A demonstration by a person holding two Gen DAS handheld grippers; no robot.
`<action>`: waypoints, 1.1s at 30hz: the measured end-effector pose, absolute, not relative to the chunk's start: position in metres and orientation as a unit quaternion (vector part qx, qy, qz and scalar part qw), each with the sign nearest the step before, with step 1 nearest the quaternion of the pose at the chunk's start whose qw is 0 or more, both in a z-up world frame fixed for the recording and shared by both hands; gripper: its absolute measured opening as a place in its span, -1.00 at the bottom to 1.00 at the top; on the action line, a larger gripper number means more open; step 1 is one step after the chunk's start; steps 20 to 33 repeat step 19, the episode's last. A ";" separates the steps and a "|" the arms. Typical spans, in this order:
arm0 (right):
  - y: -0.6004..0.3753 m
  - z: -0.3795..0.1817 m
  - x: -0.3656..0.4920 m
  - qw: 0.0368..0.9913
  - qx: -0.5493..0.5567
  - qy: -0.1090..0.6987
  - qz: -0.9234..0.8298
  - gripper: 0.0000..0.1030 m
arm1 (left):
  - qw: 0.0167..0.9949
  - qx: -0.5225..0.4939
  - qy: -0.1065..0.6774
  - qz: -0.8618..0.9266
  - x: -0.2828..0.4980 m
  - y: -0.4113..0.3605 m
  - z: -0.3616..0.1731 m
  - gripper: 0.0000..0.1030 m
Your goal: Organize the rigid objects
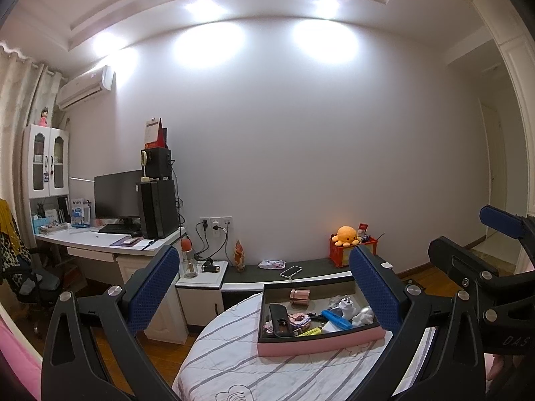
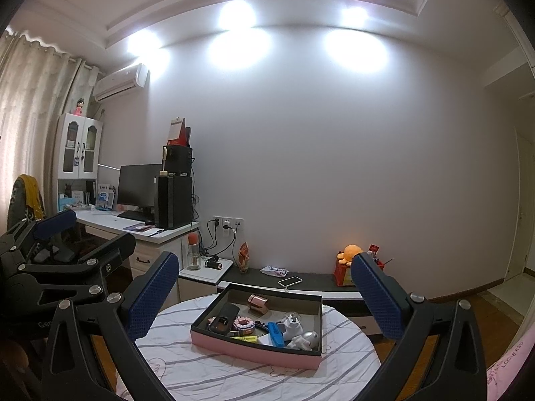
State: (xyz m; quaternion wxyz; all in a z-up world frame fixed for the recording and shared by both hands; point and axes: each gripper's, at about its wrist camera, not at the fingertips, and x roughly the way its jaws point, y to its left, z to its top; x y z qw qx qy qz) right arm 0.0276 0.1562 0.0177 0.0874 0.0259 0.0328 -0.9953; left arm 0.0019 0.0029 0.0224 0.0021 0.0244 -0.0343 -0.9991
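The left tongs (image 1: 264,287) were held apart above the near edge of a round worktop (image 1: 234,361) covered with a striped white cloth, and nothing was gripped between the blue pads. The right tongs (image 2: 264,295) were likewise held wide apart and empty, raised over the same worktop.

A shallow pink tray (image 2: 254,351) with a dark inner lining was seen resting on the cloth, well ahead of both tongs. Inside it, the rigid objects were gathered loosely: a copper-coloured cylinder (image 2: 256,303) was lying near the far wall, a black case (image 2: 223,317) was set toward the left end, and a blue bar-shaped item (image 2: 276,333) was lying near the middle. A white plug adapter (image 2: 291,324) and a white and silver figure (image 2: 306,339) were placed toward the right end, close to one another. A small pink piece (image 2: 244,322) and a yellow strip (image 2: 245,338) were also seen among them, though what these were could not be told.

Behind the worktop, a phone (image 1: 291,271) was lying on a low dark shelf (image 1: 317,264) against the wall, and an orange plush octopus (image 1: 347,235) was perched on a red box (image 1: 341,254) farther right. In the left wrist view, part of the right tongs was visible at the right edge.
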 end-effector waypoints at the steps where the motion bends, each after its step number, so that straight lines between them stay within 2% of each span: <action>1: 0.156 0.017 0.028 0.087 0.027 0.033 -0.995 1.00 | 0.002 0.025 -0.035 -0.999 0.002 0.003 0.022 0.99; 33: 0.158 0.017 0.029 0.086 0.029 0.030 -0.995 1.00 | 0.006 0.028 -0.037 -0.999 0.004 0.006 0.021 1.00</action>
